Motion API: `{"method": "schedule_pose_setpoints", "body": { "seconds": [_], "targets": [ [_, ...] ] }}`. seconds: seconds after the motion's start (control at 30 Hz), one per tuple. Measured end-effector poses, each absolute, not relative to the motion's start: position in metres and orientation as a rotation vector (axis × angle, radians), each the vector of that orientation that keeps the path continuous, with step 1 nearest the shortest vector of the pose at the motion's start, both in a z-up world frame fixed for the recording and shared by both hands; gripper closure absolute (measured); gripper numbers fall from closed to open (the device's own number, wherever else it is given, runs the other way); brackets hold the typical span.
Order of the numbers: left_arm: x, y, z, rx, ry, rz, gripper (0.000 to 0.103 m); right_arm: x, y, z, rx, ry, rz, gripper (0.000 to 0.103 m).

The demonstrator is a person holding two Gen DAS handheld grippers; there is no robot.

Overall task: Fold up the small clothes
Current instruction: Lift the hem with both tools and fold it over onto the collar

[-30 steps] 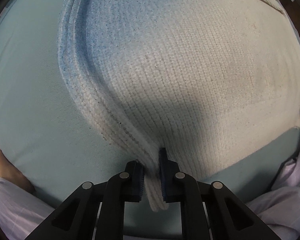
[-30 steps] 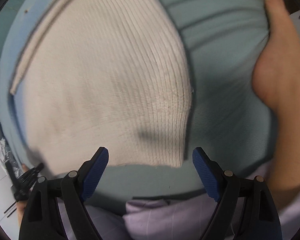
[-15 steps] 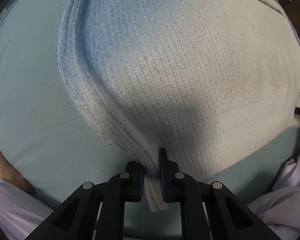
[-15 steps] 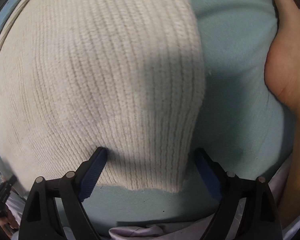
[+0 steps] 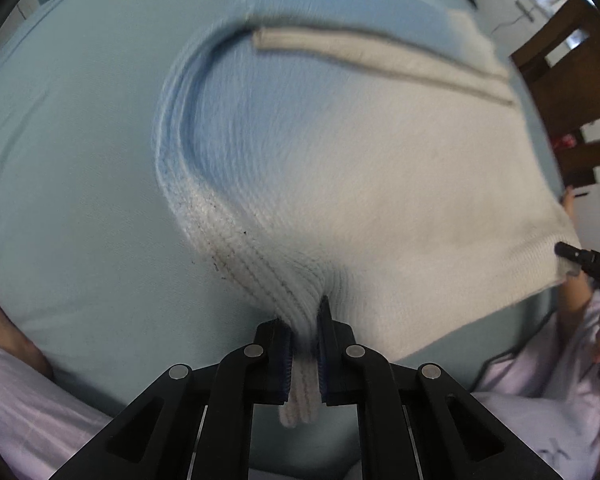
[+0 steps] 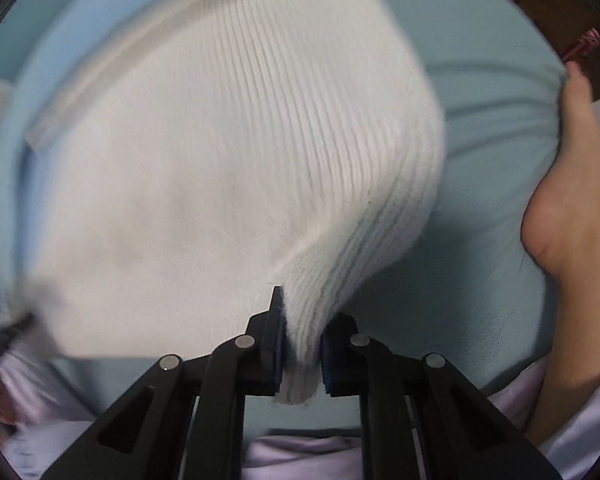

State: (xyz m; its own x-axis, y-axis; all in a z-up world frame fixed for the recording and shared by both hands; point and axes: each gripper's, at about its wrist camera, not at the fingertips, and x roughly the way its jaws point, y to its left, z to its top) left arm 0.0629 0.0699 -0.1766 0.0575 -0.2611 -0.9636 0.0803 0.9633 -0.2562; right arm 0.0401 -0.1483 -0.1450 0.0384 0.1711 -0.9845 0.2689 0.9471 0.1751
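Observation:
A cream and light-blue knit sweater (image 5: 380, 184) lies on a pale teal sheet (image 5: 72, 168). My left gripper (image 5: 304, 352) is shut on the sweater's ribbed near-left corner, lifted slightly off the sheet. My right gripper (image 6: 302, 356) is shut on the ribbed near-right corner of the sweater (image 6: 220, 160), which rises bunched from its jaws. The right gripper's tip also shows at the right edge of the left wrist view (image 5: 588, 260). The far part of the sweater is blurred.
The person's bare feet (image 6: 564, 200) rest on the sheet at the right and at the far left (image 5: 4, 332). Lilac-clad legs (image 5: 532, 400) are at the near edge. A dark wooden chair (image 5: 572, 80) stands beyond the bed's right side.
My right gripper has closed on the sweater's near-right corner and lifted it. My left gripper has stayed shut on its corner and pulled up and back, showing more of the sweater.

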Motion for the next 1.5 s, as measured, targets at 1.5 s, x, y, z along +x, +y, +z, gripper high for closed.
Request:
{"method": "schedule_pose_setpoints", "body": {
  "seconds": [1.5],
  "targets": [
    [-0.035,0.177,0.057,-0.497,0.883,-0.318,0.096,-0.042,-0.215,0.036,1.012,0.557,0.353,0.098]
  ]
}}
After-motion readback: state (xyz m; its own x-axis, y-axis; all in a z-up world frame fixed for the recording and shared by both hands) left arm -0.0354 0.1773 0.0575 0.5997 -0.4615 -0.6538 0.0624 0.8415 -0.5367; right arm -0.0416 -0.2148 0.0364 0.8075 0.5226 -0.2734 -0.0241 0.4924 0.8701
